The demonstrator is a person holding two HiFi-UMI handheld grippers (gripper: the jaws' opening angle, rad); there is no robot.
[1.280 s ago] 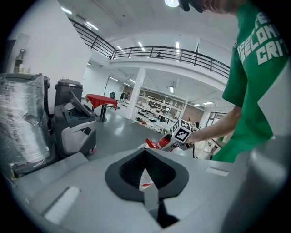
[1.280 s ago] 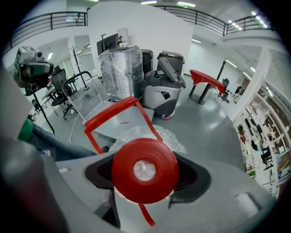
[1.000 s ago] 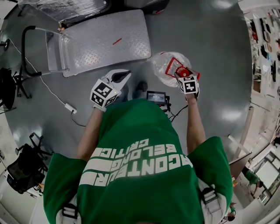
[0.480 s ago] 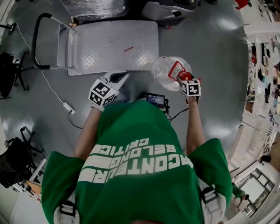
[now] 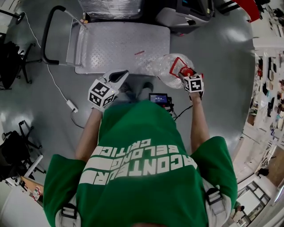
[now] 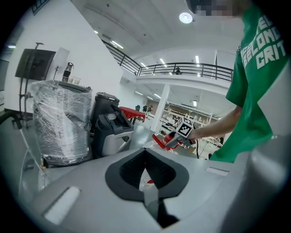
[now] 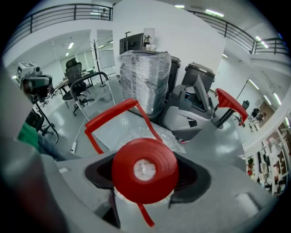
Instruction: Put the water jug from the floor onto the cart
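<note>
A clear plastic water jug (image 5: 165,67) with a red carry handle and red cap (image 5: 186,72) lies tilted in the air, its body over the cart's near right corner. My right gripper (image 5: 188,76) is shut on the jug's neck just below the cap (image 7: 144,169); the red handle (image 7: 111,113) arches beyond it. The cart (image 5: 120,44) is a silver tread-plate platform with a black push handle (image 5: 46,35) at its left. My left gripper (image 5: 119,76) hovers near the cart's front edge, shut and holding nothing (image 6: 145,154). The left gripper view shows the jug's red handle (image 6: 162,140) ahead.
A plastic-wrapped bin (image 5: 111,6) and a grey machine (image 5: 186,11) stand behind the cart. A white cable with a plug block (image 5: 71,105) runs over the grey floor at left. Black office chairs (image 5: 9,57) stand at the left edge. A small screen (image 5: 158,98) hangs at the person's chest.
The person has come closer to the cart. The jug in the right gripper has moved from beside the cart to over its near right corner. The left gripper stays shut and empty.
</note>
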